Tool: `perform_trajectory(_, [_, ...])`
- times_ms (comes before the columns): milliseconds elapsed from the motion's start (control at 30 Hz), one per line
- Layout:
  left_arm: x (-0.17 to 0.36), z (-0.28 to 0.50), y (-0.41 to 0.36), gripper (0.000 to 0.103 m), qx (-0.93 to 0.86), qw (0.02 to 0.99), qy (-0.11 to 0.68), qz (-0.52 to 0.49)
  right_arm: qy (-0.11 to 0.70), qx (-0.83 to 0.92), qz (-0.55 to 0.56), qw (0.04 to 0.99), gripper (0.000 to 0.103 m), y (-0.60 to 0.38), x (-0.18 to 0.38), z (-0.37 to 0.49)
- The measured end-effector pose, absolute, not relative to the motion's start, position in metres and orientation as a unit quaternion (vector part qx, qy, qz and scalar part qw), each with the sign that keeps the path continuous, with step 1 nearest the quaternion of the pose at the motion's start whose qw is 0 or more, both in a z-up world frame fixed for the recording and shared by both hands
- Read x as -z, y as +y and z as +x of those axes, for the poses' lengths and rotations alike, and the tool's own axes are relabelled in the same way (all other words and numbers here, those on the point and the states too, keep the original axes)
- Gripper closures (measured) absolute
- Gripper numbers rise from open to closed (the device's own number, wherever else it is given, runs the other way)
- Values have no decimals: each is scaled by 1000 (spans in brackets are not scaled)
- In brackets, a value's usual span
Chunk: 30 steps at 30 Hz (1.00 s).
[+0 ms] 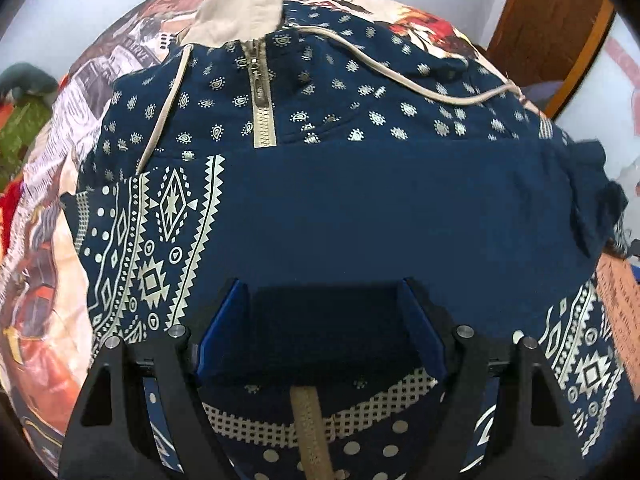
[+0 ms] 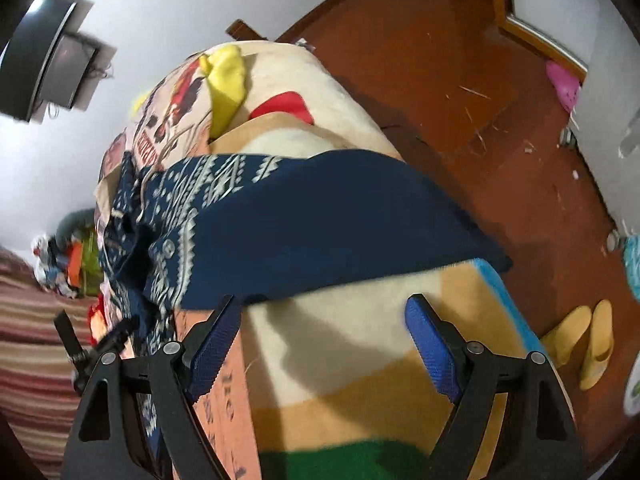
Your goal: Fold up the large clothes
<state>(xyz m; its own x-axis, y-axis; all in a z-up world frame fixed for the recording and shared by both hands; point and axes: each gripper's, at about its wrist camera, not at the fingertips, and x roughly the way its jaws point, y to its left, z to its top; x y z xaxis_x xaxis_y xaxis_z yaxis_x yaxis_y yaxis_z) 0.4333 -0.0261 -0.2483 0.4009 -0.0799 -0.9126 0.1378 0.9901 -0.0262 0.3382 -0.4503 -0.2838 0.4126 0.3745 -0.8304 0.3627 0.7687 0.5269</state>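
A navy hoodie (image 1: 360, 208) with cream tribal print is seen laid across a bed covered by a patchwork blanket (image 2: 360, 360), its beige hood (image 1: 236, 12) at the far end and a half zipper (image 1: 262, 112) running down the chest. A beige drawstring (image 1: 420, 80) is draped over the upper part. A plain navy panel (apparently a folded-over part of the garment) is spread across the middle.

The left claw (image 1: 320, 332) is held over the lower part of the hoodie with its blue pads wide apart; dark fabric lies between them, but nothing is seen to be pinched. The right claw (image 2: 324, 344) is held open above the bare blanket, just beside the hoodie's near edge, and nothing is gripped.

In the right wrist view, a yellow cloth (image 2: 226, 80) and a red item (image 2: 284, 110) are shown at the far end of the bed, and a pair of yellow slippers (image 2: 584, 344) is seen on the brown floor (image 2: 460, 80).
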Motion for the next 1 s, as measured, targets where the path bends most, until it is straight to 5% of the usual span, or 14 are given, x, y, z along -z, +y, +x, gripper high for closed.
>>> perform_trajectory(233, [252, 435, -21, 21, 63, 835, 547, 7, 514, 8, 377, 770, 19, -456, 296, 362])
perform_trajectory(333, [251, 436, -23, 21, 61, 837, 543, 16, 502, 20, 380, 777, 27, -459, 295, 370])
perform_trajectory(500, [249, 435, -27, 21, 58, 839, 540, 26, 480, 40, 387, 786, 72, -468, 291, 377])
perform_trajectory(600, [247, 434, -28, 21, 58, 839, 540, 31, 466, 37, 395, 791, 88, -472, 285, 375])
perform_trajectory(1000, [207, 416, -23, 22, 59, 865, 496, 46, 377, -10, 276, 884, 94, -429, 175, 386])
